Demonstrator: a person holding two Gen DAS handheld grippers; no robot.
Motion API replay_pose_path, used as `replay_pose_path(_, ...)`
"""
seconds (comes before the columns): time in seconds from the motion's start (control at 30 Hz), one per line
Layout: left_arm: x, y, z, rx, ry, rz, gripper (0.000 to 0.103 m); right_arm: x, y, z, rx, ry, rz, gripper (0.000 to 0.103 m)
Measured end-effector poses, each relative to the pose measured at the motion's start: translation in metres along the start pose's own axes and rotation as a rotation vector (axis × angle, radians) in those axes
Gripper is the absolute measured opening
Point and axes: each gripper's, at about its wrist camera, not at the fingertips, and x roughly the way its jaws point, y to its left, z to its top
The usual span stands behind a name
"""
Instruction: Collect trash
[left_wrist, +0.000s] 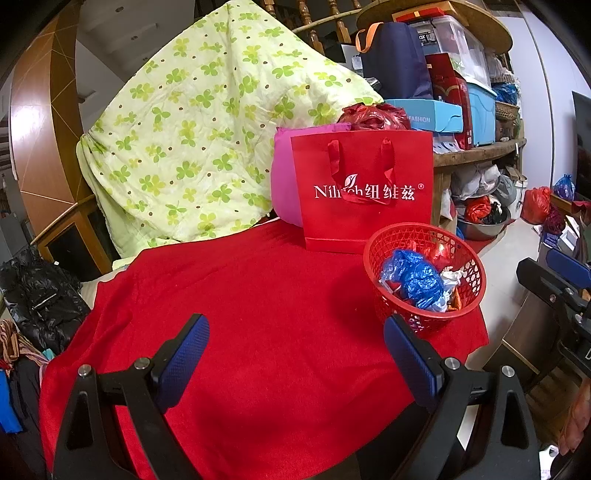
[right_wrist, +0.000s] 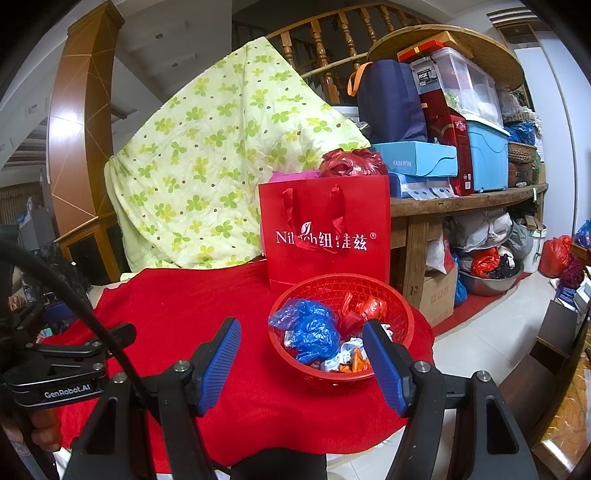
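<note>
Your desk (left_wrist: 240, 332) carries a red cloth, backed by a clover-print quilt (left_wrist: 192, 136) at 11 o'clock. At 1 o'clock, your red basket (right_wrist: 341, 328) holds crumpled blue, red and white trash (right_wrist: 314, 332), just before a red gift bag (right_wrist: 325, 232). Your left gripper (left_wrist: 295, 365) and right gripper (right_wrist: 301, 365) both stand spread, holding nothing.
</note>
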Motion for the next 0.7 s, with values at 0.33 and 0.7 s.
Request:
replay_pose_path(0.33, 0.0004, 0.0019, 0.0007, 0.002, 0.008, -0.005, 0.095, 0.0031, -0.0009, -0.0063, 0.0, 0.002, -0.002, 0.072)
replay_pose_path(0.7, 0.002, 0.0025, -0.0012, -0.001, 0.013, -0.009, 0.095, 0.0067, -0.002, -0.0086, -0.002, 0.009, -0.002, 0.072)
